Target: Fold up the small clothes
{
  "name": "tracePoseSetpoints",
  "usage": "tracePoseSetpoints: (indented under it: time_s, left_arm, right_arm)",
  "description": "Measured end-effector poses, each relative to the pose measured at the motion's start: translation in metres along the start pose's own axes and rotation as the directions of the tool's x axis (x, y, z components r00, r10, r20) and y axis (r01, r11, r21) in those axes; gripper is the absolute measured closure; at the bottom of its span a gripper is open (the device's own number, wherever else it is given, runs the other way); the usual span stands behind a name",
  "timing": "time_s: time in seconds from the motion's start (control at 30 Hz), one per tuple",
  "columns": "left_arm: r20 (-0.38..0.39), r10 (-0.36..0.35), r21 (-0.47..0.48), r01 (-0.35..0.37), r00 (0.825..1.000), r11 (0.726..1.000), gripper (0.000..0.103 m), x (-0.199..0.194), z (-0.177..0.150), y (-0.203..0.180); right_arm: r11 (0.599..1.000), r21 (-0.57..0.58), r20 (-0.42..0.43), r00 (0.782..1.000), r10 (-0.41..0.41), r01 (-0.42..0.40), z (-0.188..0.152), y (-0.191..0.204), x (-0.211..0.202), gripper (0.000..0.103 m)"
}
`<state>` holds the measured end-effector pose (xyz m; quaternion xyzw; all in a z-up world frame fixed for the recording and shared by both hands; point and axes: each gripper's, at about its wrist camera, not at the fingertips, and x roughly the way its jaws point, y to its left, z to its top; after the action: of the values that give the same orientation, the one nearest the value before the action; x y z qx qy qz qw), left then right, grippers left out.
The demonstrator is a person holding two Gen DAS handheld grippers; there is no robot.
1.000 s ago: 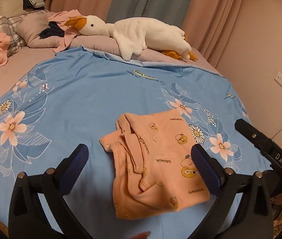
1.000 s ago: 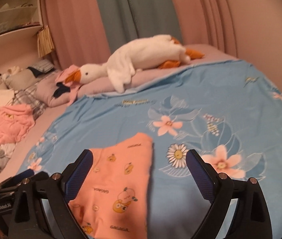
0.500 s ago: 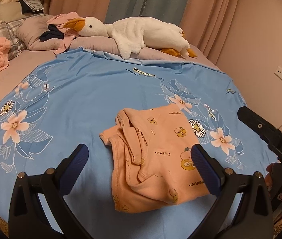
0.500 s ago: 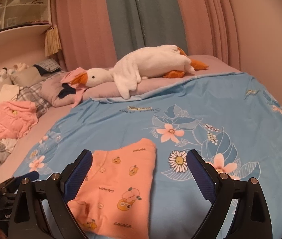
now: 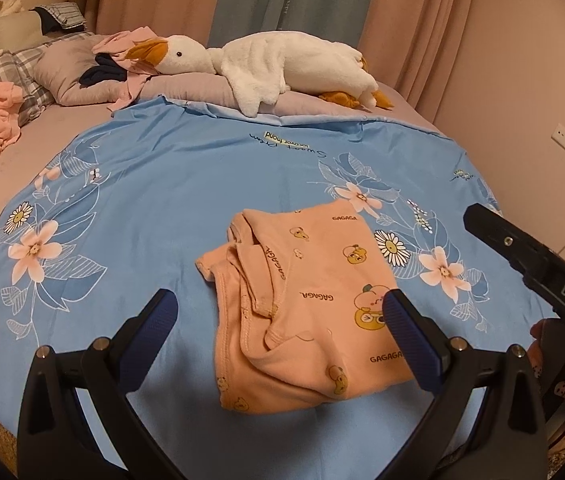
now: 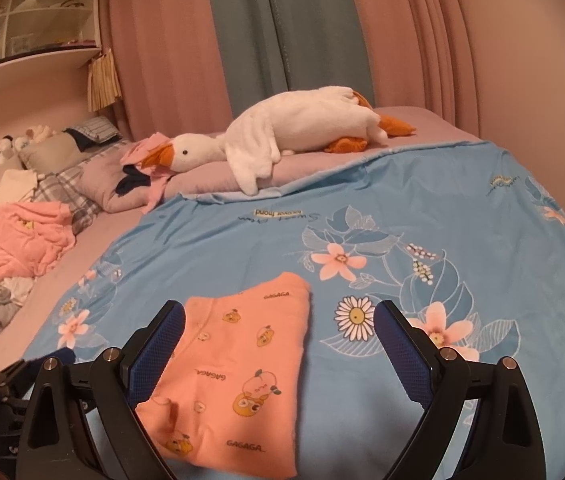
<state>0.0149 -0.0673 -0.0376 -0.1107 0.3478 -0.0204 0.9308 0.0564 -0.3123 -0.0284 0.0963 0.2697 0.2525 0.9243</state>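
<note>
Both tools have backed off the folded garment (image 5: 306, 304), spread wide, empty.

onesie (image 6: 238, 372) near corner hidden behind right claw (image 6: 278, 344) finger; shelf (image 6: 30, 56) items too blurry to tell.

"GAGAGA" printed repeatedly across the orange garment (image 5: 314, 300) between and just ahead of the left gripper's (image 5: 282, 320) fingers, "DAS" in white on the black tool arm (image 5: 554, 280) off to its right, and upside-down script, roughly "Sweet Dream", on the blue bedsheet (image 5: 186, 184) farther ahead.
</note>
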Motion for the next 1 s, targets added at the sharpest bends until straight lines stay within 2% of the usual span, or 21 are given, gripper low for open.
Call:
tracePoseSetpoints:
  time_s: [0.4, 1.0]
  left_arm:
    - [-0.002, 0.010, 0.014, -0.010, 1.000, 1.000, 0.001, -0.001, -0.005, -0.005]
    - [-0.034, -0.026, 0.039, 0.027, 0.999, 0.999, 0.001, 0.006, -0.010, -0.017]
  right_arm:
    - [1.000, -0.008, -0.034, 0.999, -0.014, 0.013, -0.005, 0.001, 0.003, 0.008]
    - [0.999, -0.014, -0.058, 0.998, -0.038, 0.037, -0.007, -0.003, 0.006, 0.008]
